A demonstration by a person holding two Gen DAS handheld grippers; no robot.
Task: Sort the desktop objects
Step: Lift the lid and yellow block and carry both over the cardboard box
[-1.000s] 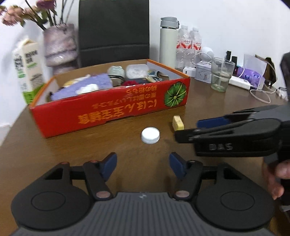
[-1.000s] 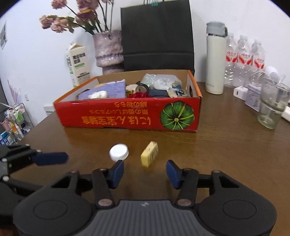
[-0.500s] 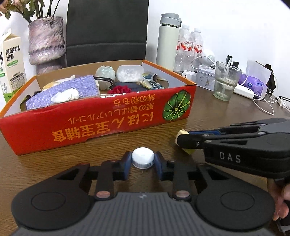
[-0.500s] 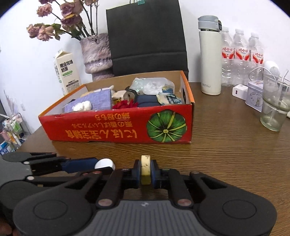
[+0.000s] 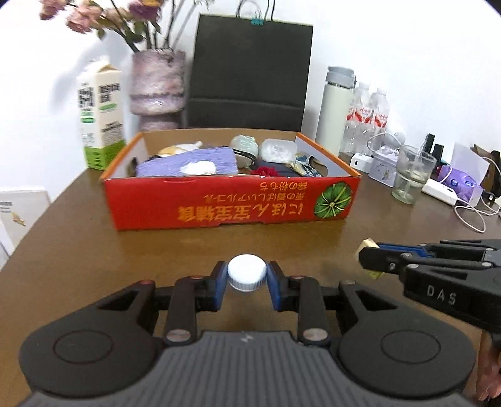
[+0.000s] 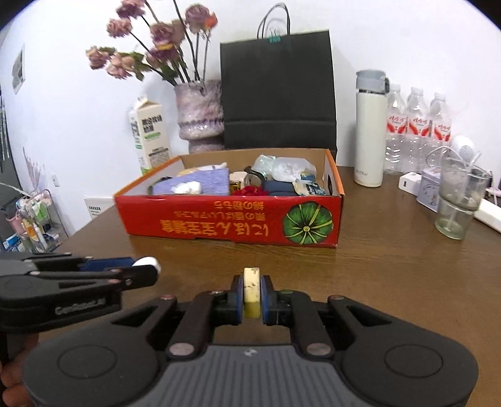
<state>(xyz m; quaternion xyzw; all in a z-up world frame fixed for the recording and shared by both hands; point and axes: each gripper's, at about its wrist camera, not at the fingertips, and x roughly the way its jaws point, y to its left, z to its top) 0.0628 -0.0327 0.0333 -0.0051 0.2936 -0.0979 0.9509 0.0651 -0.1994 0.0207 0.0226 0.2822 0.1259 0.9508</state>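
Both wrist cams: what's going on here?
A person is sorting desk clutter with two handheld grippers. The left gripper is shut on a white bottle cap; the right gripper is shut on a small yellow block. Both are held over the table in front of the red box, which already holds assorted items.

Lighting: bright, even, diffuse indoor; source not visible. White wall (image 5: 391,37) near blown out.
Shadows: soft, faint, under red box (image 5: 231,203) on brown table (image 5: 78,250).
Glare: pale sheen on tabletop, esp. beside box; weak reflections on glass (image 6: 458,203).
Distortion: strong fisheye both views; dark vignette at corners, edges bowed.
Blur: flowers (image 5: 94,15) and milk carton (image 5: 100,112) smeared in left wrist view; right wrist view sharper, box text slightly soft.
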